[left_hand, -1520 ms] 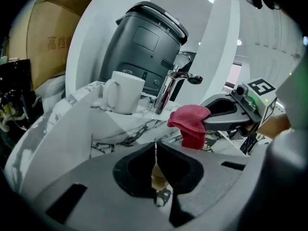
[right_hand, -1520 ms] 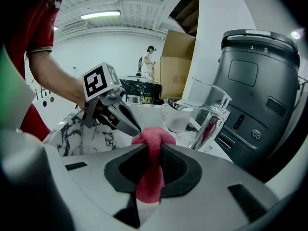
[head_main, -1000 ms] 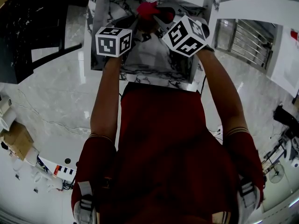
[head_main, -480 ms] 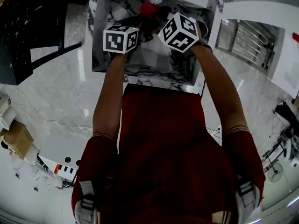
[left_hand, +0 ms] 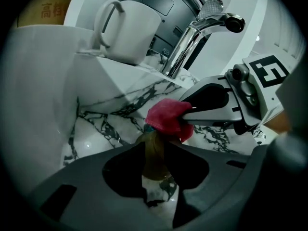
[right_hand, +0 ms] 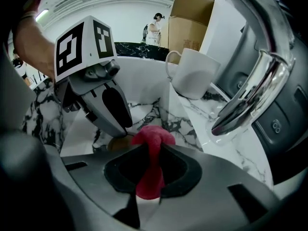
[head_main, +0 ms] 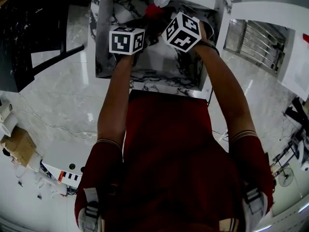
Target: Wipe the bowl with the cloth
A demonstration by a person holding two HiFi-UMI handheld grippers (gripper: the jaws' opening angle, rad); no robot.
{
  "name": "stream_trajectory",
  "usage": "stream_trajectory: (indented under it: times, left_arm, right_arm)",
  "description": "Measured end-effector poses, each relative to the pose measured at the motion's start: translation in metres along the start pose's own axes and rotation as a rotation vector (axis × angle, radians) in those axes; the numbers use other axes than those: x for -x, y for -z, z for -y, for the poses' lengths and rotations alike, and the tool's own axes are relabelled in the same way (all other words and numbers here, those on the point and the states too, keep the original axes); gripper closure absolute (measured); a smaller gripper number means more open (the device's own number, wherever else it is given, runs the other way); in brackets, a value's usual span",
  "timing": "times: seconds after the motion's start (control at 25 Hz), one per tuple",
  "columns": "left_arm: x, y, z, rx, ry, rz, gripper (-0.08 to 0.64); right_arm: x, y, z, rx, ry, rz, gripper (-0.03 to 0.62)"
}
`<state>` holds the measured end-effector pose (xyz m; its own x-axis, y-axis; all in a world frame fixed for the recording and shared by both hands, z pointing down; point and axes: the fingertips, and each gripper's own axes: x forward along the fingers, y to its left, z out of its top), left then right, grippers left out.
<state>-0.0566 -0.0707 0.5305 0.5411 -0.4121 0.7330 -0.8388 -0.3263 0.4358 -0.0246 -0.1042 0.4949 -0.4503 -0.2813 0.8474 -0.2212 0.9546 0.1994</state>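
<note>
An amber see-through bowl (left_hand: pixel 153 160) sits low in the marble sink (head_main: pixel 164 62), its rim standing between the jaws of my left gripper (left_hand: pixel 154 144). Those jaws have just been opening and no longer press on the rim. My right gripper (right_hand: pixel 153 147) is shut on a red cloth (right_hand: pixel 150 177), whose bunched end (left_hand: pixel 166 119) touches the top of the bowl. In the right gripper view the left gripper's fingers (right_hand: pixel 115 109) stand over the bowl (right_hand: pixel 120 142). From the head view both marker cubes (head_main: pixel 126 40) (head_main: pixel 182 31) hang close together over the sink, with the cloth (head_main: pixel 153 9) just beyond.
A chrome tap (left_hand: pixel 197 37) arches over the sink's back edge. A white mug (left_hand: pixel 125 30) and a grey appliance (left_hand: pixel 159 4) stand on the counter behind. The sink's white and marble walls close in on the sides. A cardboard box (right_hand: pixel 190 18) stands farther back.
Both grippers have gone down into the sink and drawn closer together. The red cloth went with the right gripper.
</note>
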Motion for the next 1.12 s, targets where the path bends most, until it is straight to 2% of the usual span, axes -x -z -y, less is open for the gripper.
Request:
stream_trajectory:
  times: [0.56,1.12]
  left_arm:
    - [-0.010,0.001,-0.006,0.010,-0.014,-0.026,0.456]
    - [-0.011,0.002,-0.009,0.031,-0.029,-0.020,0.434]
  right_arm:
    - [-0.017,0.014,0.002,0.027,-0.026,-0.086,0.530]
    - [-0.021,0.043,0.000,0.002,-0.046,-0.195,0.529]
